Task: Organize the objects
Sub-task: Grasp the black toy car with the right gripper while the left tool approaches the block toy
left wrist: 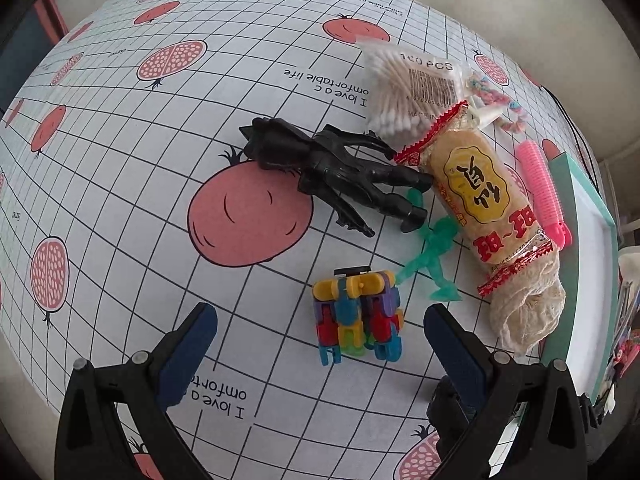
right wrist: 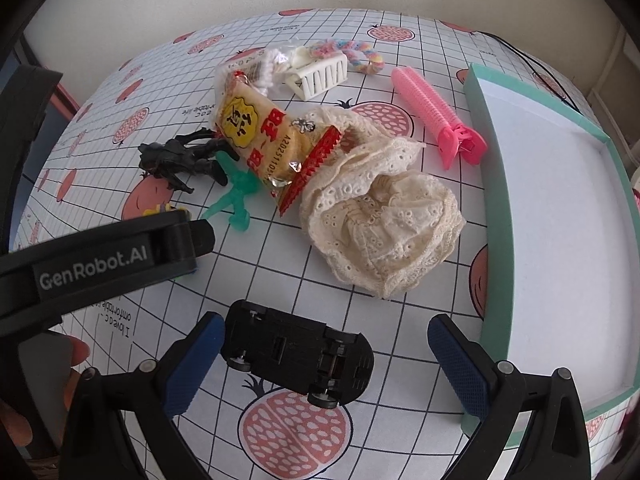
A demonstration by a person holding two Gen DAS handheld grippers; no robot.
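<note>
A black toy car (right wrist: pixel 298 354) lies upside down between the wide-open right gripper (right wrist: pixel 322 354), touching its left pad. The left gripper (left wrist: pixel 320 340), wide open and empty, straddles a colourful block toy (left wrist: pixel 358 312), which it mostly hides in the right view.

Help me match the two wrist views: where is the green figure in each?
Left wrist: the green figure lies right of centre, between the black figure and the snack pack, just beyond the block toy.
Right wrist: the green figure lies left of centre, at the snack pack's lower-left edge, just beyond the left claw.
Shared landmark: the snack pack.
</note>
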